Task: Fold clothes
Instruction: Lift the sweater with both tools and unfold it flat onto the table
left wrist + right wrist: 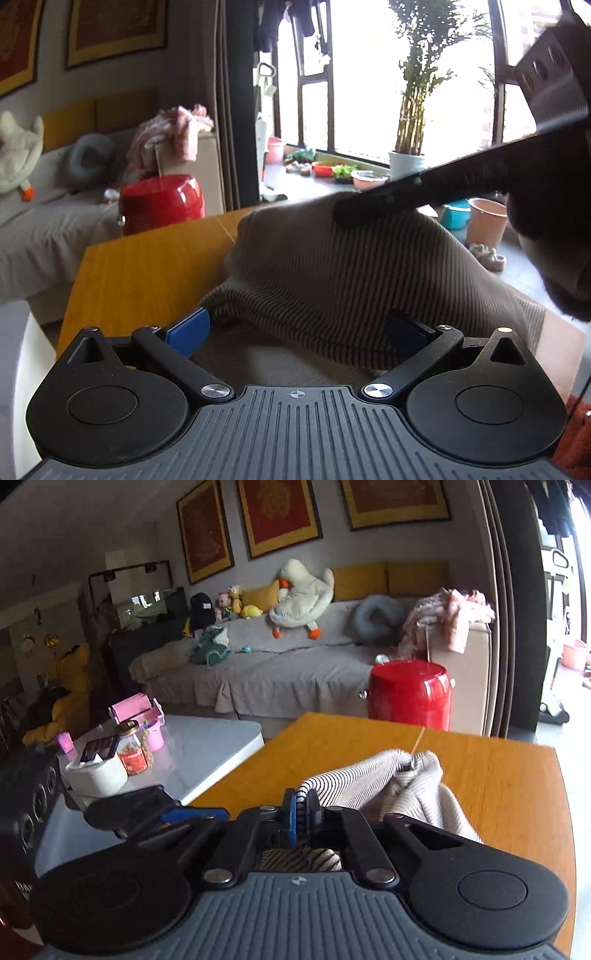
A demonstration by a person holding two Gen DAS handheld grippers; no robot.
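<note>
Bare wooden tabletop [498, 775] lies open beyond and right of the striped garment [369, 779]. Left, the white side table [207, 746] is crowded with a jar [135, 751]; a red drum [410, 696] blocks the far edge.

- Sofa [280, 664] under a grey cover stands against the pale wall [122, 524].
- Three red pictures [279, 513] in gold frames hang above the sofa.
- Yellow cushions [391, 578] line the sofa's back; a plush goose [301, 594] and small toys lie on it.
- Red drum [410, 694] stands in front of the sofa's right end.
- Brown curtain [225, 103] hangs right of the sofa.
- Beyond it, bright windows [365, 81], a tall potted plant [413, 110], tubs on the floor.
- White side table [207, 749] stands left of the orange counter [498, 775].
</note>
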